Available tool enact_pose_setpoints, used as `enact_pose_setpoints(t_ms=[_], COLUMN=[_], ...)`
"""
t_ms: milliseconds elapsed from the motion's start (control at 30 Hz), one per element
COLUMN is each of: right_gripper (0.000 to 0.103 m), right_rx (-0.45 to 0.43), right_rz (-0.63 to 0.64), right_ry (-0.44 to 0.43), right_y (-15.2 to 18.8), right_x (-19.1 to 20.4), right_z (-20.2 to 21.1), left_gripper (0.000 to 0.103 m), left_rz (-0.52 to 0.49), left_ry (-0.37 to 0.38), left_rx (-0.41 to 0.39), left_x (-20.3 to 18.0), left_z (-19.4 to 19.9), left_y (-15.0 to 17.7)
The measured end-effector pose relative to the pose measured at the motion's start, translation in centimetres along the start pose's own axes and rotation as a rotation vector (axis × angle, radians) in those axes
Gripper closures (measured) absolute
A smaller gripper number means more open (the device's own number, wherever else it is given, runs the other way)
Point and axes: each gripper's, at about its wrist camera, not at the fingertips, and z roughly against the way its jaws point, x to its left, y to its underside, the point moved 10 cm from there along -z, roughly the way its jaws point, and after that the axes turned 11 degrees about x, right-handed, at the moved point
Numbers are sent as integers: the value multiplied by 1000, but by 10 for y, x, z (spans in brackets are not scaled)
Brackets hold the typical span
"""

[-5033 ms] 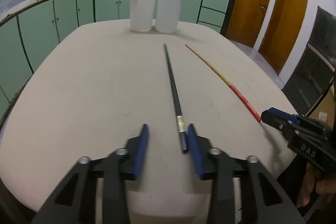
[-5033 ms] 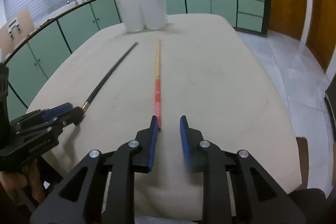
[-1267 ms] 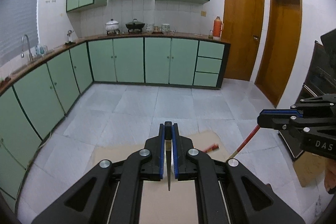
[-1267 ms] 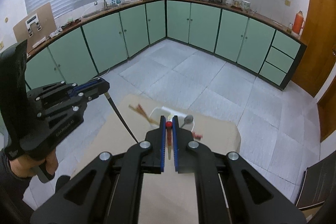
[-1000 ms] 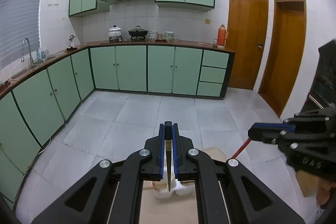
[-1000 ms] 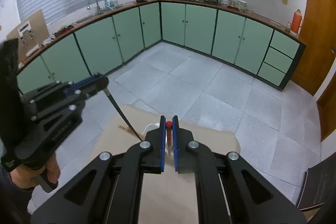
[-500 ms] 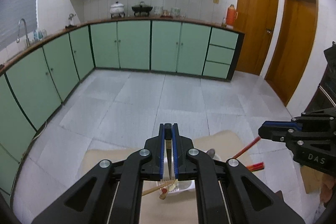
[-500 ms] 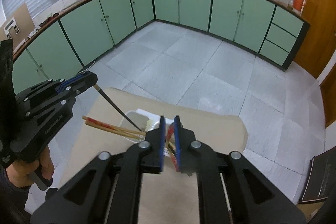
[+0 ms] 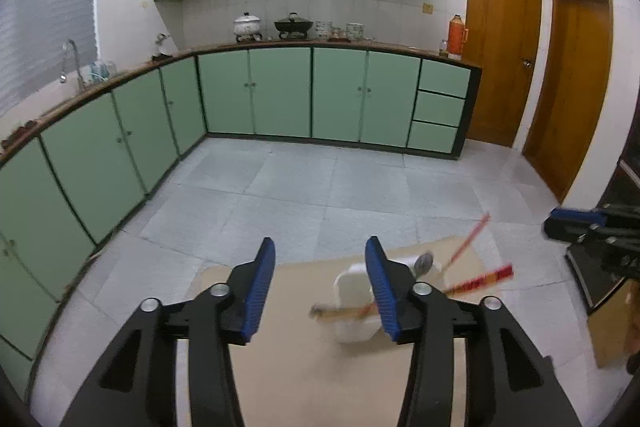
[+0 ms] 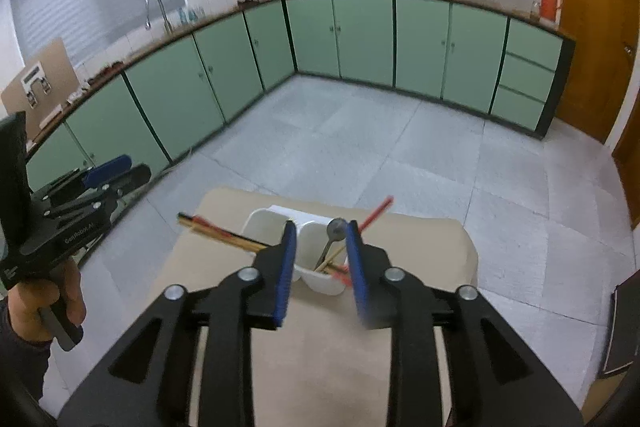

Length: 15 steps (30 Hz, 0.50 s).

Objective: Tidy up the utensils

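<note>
Right wrist view: both the right gripper [image 10: 320, 267] and left gripper [image 9: 320, 283] are wide open and empty above the white cups [image 10: 316, 279].

Both grippers are matte black, angular frames with cut-out openings, silver round screws and blue finger pads [image 9: 258, 285]. At nine o'clock, the left gripper [image 10: 114, 169] carries small white lettering; a bare-skinned hand [image 10: 48, 301] with dark sleeve grips its handle.

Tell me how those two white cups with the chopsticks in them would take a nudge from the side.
The white cups look like thin plastic, so probably light and easy to slide. Long chopsticks lean far over one rim, likely making that cup tippy. The spoon and other sticks add little weight, so a high push may topple them.
</note>
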Motion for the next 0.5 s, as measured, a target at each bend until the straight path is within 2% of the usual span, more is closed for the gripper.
enact_pose_setpoints(t_ms=[67, 133, 200, 267, 367, 500], right_gripper=[51, 36, 27, 15, 13, 12], right_rx=[-45, -93, -140, -183, -217, -229], right_rz=[9, 2, 12, 20, 29, 19], right_ry=[8, 16, 24, 48, 80, 96], right_y=[21, 45, 76, 103, 137, 184], right_x=[8, 16, 29, 38, 45, 56], right_z=[15, 28, 39, 46, 53, 60], left_gripper=[43, 35, 30, 21, 13, 8], left_rz=[-1, 2, 9, 22, 21, 27], left_ry=[-21, -40, -47, -53, -95, -84], left_rx=[-2, -3, -10, -22, -52, -54], left_x=[3, 5, 5, 5, 3, -1], left_z=[16, 30, 46, 61, 86, 114], left_y=[23, 45, 66, 82, 112, 154])
